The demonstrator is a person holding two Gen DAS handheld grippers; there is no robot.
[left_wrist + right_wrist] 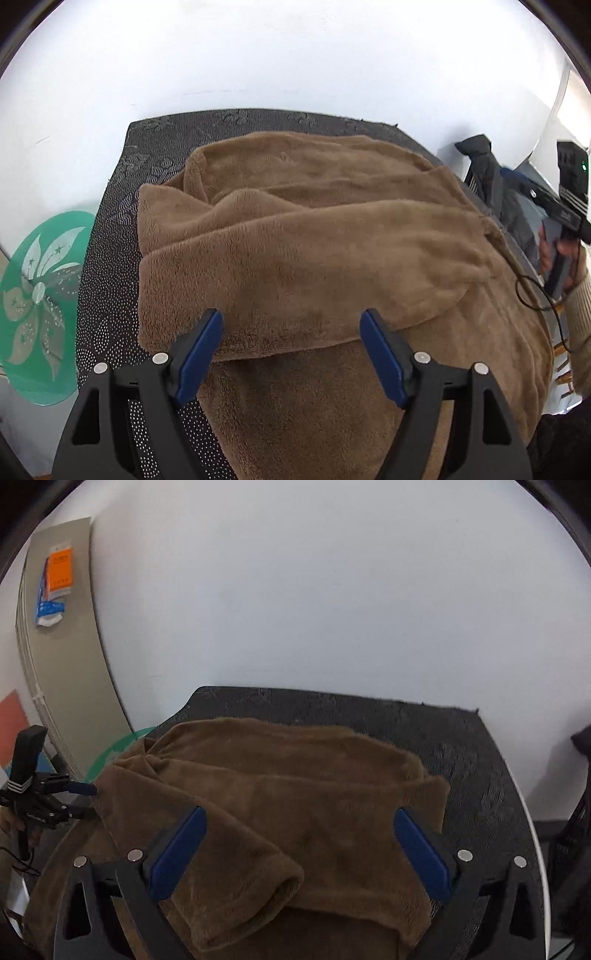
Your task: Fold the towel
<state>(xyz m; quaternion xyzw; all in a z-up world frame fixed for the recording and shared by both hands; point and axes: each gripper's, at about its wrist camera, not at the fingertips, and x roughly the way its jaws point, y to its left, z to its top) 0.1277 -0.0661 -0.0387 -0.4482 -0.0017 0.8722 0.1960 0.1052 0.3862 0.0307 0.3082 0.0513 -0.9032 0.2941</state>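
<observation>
Brown and plush, the towel (314, 258) lies rumpled in loose overlapping layers on a dark patterned tablecloth (122, 229), directly ahead of and beneath both tools. In the left wrist view a folded edge runs across just beyond the fingertips, and bare cloth shows to the left of the towel and past its far edge, up to the white wall (295, 55). In the right wrist view the towel (295, 794) ends in a rounded fold between the fingers, with bare tablecloth (480, 768) to the right and beyond.

The left gripper (291, 317) hangs over the near part of the towel, its blue-padded fingers (201, 354) spread wide and holding nothing. The right gripper (299, 818) sits likewise above the towel, fingers (421, 849) wide apart, nothing between them.

Only the left view shows a green glass disc with a flower pattern (40, 306) off to the left, and on the far right a hand (565, 258) in a ribbed sleeve gripping the other tool's handle, with a thin cable below it. Only the right view shows a grey board (62, 646) with an orange packet (61, 570) leaning at the left, and the other tool seen from the side at the towel's left edge.
</observation>
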